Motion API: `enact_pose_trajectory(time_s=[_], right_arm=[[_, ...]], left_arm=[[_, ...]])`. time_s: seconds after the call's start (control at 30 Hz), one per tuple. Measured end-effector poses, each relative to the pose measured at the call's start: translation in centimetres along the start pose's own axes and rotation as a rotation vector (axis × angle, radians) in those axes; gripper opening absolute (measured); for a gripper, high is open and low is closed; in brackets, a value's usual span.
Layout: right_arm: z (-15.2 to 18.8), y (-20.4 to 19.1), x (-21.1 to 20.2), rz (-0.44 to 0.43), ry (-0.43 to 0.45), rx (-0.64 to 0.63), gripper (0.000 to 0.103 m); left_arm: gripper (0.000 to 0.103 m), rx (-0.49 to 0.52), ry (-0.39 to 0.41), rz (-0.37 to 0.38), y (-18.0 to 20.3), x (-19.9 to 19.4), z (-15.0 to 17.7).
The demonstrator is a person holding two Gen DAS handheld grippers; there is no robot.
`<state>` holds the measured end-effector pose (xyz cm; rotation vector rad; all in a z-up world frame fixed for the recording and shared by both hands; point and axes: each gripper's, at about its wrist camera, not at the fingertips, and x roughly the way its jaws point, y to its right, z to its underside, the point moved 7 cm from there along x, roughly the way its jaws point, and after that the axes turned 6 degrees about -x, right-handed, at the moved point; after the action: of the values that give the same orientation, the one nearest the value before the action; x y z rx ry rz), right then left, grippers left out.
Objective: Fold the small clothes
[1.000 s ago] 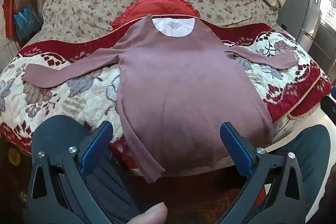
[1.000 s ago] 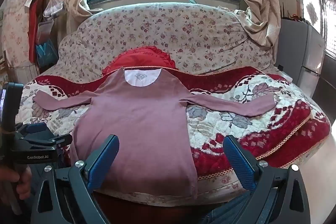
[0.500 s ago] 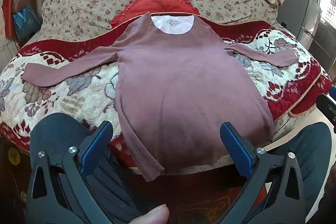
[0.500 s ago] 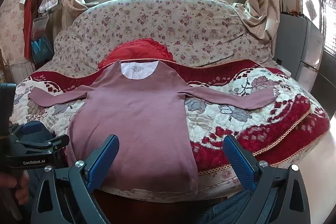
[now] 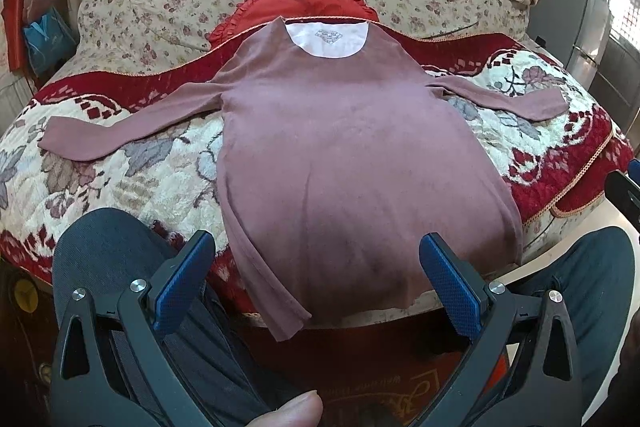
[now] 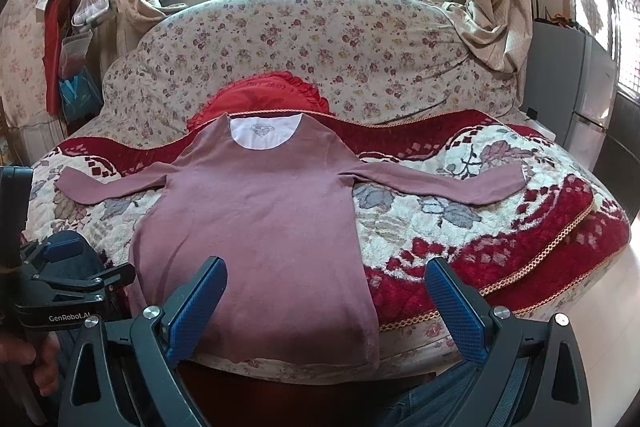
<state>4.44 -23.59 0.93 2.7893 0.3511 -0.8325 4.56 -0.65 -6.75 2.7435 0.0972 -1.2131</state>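
Note:
A small mauve long-sleeved top (image 5: 344, 163) (image 6: 260, 223) lies flat on the red-and-cream quilt (image 5: 120, 183) (image 6: 460, 227), neck with white lining away from me, both sleeves spread sideways. Its hem hangs a little over the front edge. My left gripper (image 5: 316, 267) is open just short of the hem, with nothing between its blue pads (image 5: 184, 279). My right gripper (image 6: 326, 291) is open too, near the hem's right part, holding nothing. The left gripper's body (image 6: 60, 291) shows at the left edge of the right wrist view.
A floral sofa back (image 6: 320, 47) rises behind, with a red frilled cushion (image 6: 264, 95) under the collar. The person's knees in dark trousers (image 5: 100, 251) press against the front edge. Grey cabinets (image 6: 580, 99) stand at the right, and bags hang on the left wall (image 6: 76, 67).
Both grippers have drawn slightly nearer to the garment and tilted down a little; the top looks larger in view. Nothing was grasped, and the garment has not moved.

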Motion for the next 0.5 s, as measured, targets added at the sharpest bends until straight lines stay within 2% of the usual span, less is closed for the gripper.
enact_pose_trajectory(time_s=[0.5], right_arm=[[0.43,-0.79,0.28,-0.008,-0.004,-0.001,0.099]], left_arm=[[0.102,0.007,-0.015,0.005,0.27,0.29,0.41]])
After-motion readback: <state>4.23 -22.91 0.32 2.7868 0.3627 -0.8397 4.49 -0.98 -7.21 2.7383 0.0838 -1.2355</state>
